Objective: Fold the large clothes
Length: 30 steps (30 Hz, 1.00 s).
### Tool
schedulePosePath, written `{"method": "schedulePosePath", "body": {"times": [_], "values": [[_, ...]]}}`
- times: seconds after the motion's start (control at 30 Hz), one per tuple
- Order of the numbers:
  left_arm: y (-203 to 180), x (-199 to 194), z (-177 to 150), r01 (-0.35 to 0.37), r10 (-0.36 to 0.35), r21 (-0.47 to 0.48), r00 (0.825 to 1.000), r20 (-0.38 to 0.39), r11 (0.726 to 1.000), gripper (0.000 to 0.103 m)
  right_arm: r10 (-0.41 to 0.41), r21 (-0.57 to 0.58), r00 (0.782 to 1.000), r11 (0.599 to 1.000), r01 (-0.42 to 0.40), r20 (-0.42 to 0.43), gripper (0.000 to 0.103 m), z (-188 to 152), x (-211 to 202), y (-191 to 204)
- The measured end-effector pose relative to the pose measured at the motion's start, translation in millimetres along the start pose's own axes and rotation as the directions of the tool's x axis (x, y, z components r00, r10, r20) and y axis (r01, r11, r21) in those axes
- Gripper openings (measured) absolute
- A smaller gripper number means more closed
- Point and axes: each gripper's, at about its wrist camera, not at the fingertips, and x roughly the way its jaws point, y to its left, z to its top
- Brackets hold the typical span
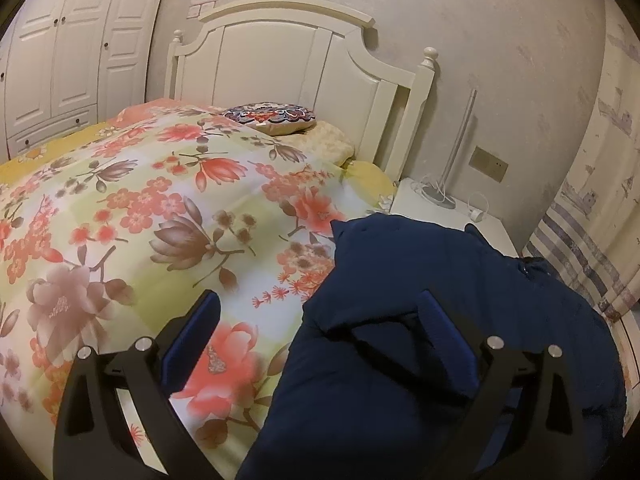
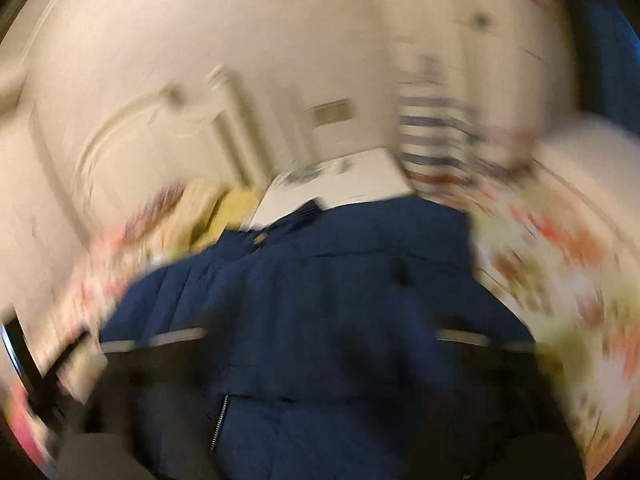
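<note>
A dark navy padded jacket (image 1: 420, 344) lies on the flowered bedspread (image 1: 140, 208) at the right side of the bed. My left gripper (image 1: 320, 312) is open above it: the left finger is over the bedspread and the right finger (image 1: 436, 316) is over the jacket, holding nothing. The right wrist view is badly motion-blurred. It shows the same jacket (image 2: 320, 300) with a zipper (image 2: 219, 420) below the camera. My right gripper (image 2: 320, 336) shows only as dark smears with grey streaks, spread wide apart over the jacket.
A white headboard (image 1: 280, 60) and a patterned round cushion (image 1: 270, 116) are at the head of the bed. A white nightstand (image 1: 448, 208) with a lamp base and cables stands right of the bed. A striped curtain (image 1: 592, 248) hangs at the right, and white wardrobes (image 1: 60, 52) stand at the left.
</note>
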Motion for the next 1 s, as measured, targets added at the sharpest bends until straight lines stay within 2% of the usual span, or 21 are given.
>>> {"method": "schedulePosePath", "body": {"times": [0.1,0.2,0.27,0.3,0.37,0.4,0.47,0.5,0.6,0.7,0.73,0.77,0.8,0.83,0.9,0.97,1.0], "values": [[2.7,0.9,0.0,0.002,-0.002,-0.011,1.000,-0.007,1.000,0.099,-0.050,-0.266,0.999,0.963,0.043,-0.018,0.088,-3.0,28.7,51.7],[5.6,2.3,0.0,0.005,-0.005,-0.025,1.000,-0.015,1.000,0.100,-0.056,-0.376,0.995,0.926,0.022,-0.080,0.081,-16.5,51.5,63.7],[6.1,2.1,-0.1,0.008,-0.008,-0.026,1.000,-0.016,1.000,0.099,-0.140,-0.416,0.977,0.907,0.061,-0.162,0.079,-26.6,73.9,54.1],[5.6,1.3,-0.1,0.011,-0.011,-0.022,1.000,-0.016,1.000,0.099,-0.159,-0.422,0.967,0.905,0.062,-0.199,0.079,-36.8,79.8,46.8],[2.6,-2.3,0.6,0.011,-0.011,-0.015,1.000,-0.013,1.000,0.100,-0.087,-0.370,0.972,0.929,0.000,-0.220,0.078,-41.1,79.4,28.1],[-1.2,-6.2,3.8,0.024,-0.025,-0.007,1.000,-0.011,1.000,0.099,-0.076,-0.358,0.971,0.934,-0.010,-0.226,0.078,-42.5,77.8,24.8],[-10.2,-15.4,14.0,0.085,-0.085,-0.002,0.996,-0.005,0.996,0.099,-0.068,-0.352,0.973,0.936,-0.015,-0.221,0.079,-42.7,77.8,22.2],[-18.3,-18.3,23.2,0.146,-0.146,-0.001,0.989,-0.023,0.989,0.100,-0.078,-0.363,0.973,0.932,-0.006,-0.218,0.080,-44.0,78.2,23.3],[-36.6,-5.5,35.5,0.235,-0.234,-0.007,0.965,-0.120,0.972,0.101,-0.097,-0.387,0.973,0.922,0.009,-0.208,0.081,-47.9,78.8,28.5],[-62.7,22.6,22.0,0.269,-0.243,0.091,0.942,-0.231,0.959,0.101,-0.084,-0.375,0.975,0.927,0.000,-0.208,0.081,-47.3,76.8,29.9],[-71.3,35.4,7.7,0.269,-0.222,0.133,0.931,-0.290,0.954,0.101,-0.082,-0.373,0.975,0.928,-0.002,-0.208,0.081,-46.8,78.4,29.7],[-79.9,47.1,-9.1,0.242,-0.164,0.199,0.926,-0.341,0.950,0.100,-0.081,-0.372,0.975,0.928,-0.002,-0.208,0.081,-46.2,78.1,30.2],[-86.9,50.4,-19.2,0.206,-0.104,0.269,0.931,-0.349,0.941,0.100,-0.079,-0.371,0.975,0.929,-0.004,-0.207,0.081,-46.0,77.7,30.1],[-91.5,47.1,-19.2,0.198,-0.090,0.296,0.936,-0.342,0.935,0.100,-0.076,-0.369,0.976,0.930,-0.006,-0.206,0.081,-46.2,77.3,29.7],[-92.6,40.1,-8.1,0.241,-0.135,0.261,0.921,-0.366,0.935,0.100,-0.072,-0.367,0.976,0.930,-0.008,-0.205,0.081,-45.8,77.0,29.1],[-85.1,29.9,16.4,0.299,-0.229,0.148,0.902,-0.365,0.943,0.100,-0.067,-0.362,0.976,0.932,-0.013,-0.208,0.081,-46.1,78.2,28.2],[-84.0,26.3,25.7,0.317,-0.256,0.126,0.900,-0.353,0.940,0.100,-0.066,-0.361,0.976,0.932,-0.013,-0.208,0.081,-46.9,78.5,27.9]]}}
